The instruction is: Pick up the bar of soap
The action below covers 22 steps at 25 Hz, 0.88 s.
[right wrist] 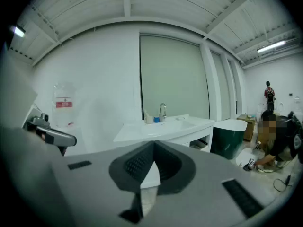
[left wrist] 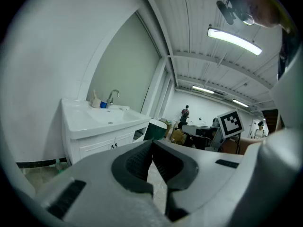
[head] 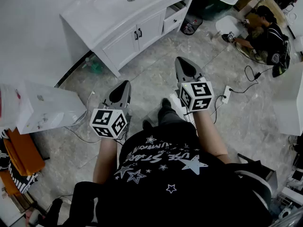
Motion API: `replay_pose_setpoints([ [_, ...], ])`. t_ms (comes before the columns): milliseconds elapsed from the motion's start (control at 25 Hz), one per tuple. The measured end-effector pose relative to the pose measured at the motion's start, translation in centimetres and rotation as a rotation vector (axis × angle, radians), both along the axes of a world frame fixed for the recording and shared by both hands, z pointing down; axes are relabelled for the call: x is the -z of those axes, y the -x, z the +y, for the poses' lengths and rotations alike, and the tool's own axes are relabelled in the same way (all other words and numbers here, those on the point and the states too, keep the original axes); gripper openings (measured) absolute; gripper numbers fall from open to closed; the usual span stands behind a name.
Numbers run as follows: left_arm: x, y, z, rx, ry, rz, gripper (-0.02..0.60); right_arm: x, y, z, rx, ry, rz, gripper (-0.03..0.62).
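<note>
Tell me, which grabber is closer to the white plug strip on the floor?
Right. The right gripper hangs near the power strip, to its left; the left gripper is farther left.

Lab-type hall w/ bathrm fittings, white sink vanity (head: 104,13), green tub (right wrist: 229,138), floor power strip (head: 226,94)

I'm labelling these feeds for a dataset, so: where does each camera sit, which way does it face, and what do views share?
Head view: on the person's head, looking steeply down at grey floor tiles; shows left gripper, right gripper, forearms, star-print shirt.
Left gripper view: rides that gripper, faces the white vanity over shut jaws.
Right gripper view: rides that gripper, faces the same vanity over shut jaws.
Shared: all three show the vanity.
</note>
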<state>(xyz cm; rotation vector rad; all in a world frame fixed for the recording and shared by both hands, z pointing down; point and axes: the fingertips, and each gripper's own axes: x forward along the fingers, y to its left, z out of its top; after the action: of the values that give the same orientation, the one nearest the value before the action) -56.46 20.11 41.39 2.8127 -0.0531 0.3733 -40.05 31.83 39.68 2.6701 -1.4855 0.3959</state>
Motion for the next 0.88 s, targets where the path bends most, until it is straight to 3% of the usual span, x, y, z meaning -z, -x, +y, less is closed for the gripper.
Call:
replay_pose_setpoints([
  [320,0.6,0.8,1.7,-0.055,0.003,0.013,0.009,0.1,1.4,0.0,0.012,0.006,0.011,0.005],
  [880,-1.5,2.5,2.3,-0.065,0.045,-0.015,0.009,-0.9,3.5,3.0,-0.022,-0.002,-0.027,0.006],
])
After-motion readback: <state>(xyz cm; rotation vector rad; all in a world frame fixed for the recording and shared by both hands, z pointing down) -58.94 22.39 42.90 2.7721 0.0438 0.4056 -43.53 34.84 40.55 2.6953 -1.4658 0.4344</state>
